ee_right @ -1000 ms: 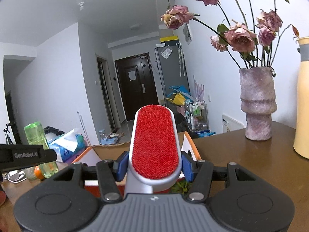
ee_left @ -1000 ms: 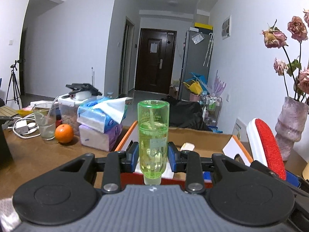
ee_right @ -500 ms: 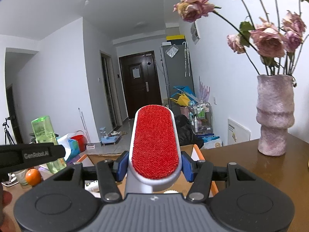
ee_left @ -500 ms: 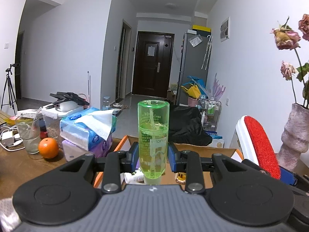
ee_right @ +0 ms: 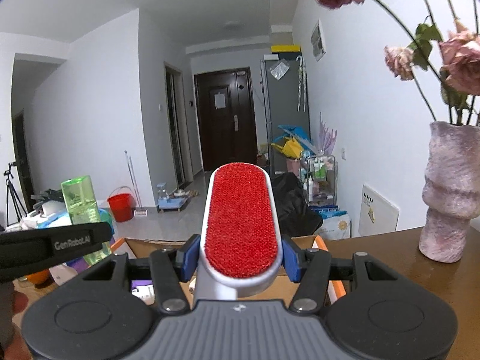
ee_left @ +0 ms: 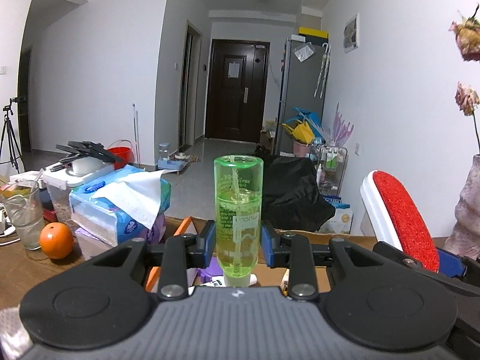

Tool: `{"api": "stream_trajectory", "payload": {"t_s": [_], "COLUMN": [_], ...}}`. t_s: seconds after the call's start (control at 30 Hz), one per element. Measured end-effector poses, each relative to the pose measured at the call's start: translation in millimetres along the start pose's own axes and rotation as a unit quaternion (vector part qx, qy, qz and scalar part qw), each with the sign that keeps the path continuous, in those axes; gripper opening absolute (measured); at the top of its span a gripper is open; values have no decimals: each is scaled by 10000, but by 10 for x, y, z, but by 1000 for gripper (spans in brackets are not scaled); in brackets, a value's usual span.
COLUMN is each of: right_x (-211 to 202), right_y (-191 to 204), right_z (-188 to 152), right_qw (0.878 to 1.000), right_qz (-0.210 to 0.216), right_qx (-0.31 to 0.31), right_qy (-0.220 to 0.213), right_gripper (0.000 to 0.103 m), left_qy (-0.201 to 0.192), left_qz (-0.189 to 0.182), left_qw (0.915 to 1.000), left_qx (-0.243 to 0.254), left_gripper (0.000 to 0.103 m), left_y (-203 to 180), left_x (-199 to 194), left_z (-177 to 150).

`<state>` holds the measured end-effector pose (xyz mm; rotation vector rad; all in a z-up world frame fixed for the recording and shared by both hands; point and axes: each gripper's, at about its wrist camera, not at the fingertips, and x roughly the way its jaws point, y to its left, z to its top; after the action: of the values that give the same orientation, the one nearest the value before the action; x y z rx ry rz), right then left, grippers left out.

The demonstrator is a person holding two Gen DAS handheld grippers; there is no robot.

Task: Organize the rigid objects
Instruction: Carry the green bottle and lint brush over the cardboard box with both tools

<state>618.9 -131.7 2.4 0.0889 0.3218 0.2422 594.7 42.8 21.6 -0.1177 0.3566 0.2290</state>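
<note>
The open cardboard box (ee_left: 303,234) is mostly hidden behind both grippers; its small contents are too obscured to identify.

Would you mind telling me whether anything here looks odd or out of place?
The green bottle in the left gripper is held upside down, its cap end toward the camera. The flowers in the vase look wilted.

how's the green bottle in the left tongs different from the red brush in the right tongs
The green bottle is see-through plastic, partly filled with liquid; the red brush is opaque, a fuzzy red face in a white frame. The bottle is a round cylinder held cap-end down; the brush is a flat oval paddle. Shared: each stands upright, clamped in its tongs, left tongs and right tongs, above the cardboard box.
</note>
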Motion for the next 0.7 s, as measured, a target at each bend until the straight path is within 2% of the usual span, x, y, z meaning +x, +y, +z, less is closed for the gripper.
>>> {"api": "stream_trajectory", "payload": {"t_s": [0.37, 0.7], "right_x": [282, 371], "right_y": [-75, -122], "right_z": [6, 28], "right_qw": [9988, 9975], "right_qz": [31, 18], "right_qx": [124, 149], "right_qy": [471, 696], "right_gripper": [55, 55], "left_qy": [285, 494], "left_qz": [50, -40], "left_qw": [9996, 9987], "left_qx": [4, 102], "left_gripper": [32, 34], "left_y": [69, 76], "left_x": [316, 405], "left_z": [-17, -63]}}
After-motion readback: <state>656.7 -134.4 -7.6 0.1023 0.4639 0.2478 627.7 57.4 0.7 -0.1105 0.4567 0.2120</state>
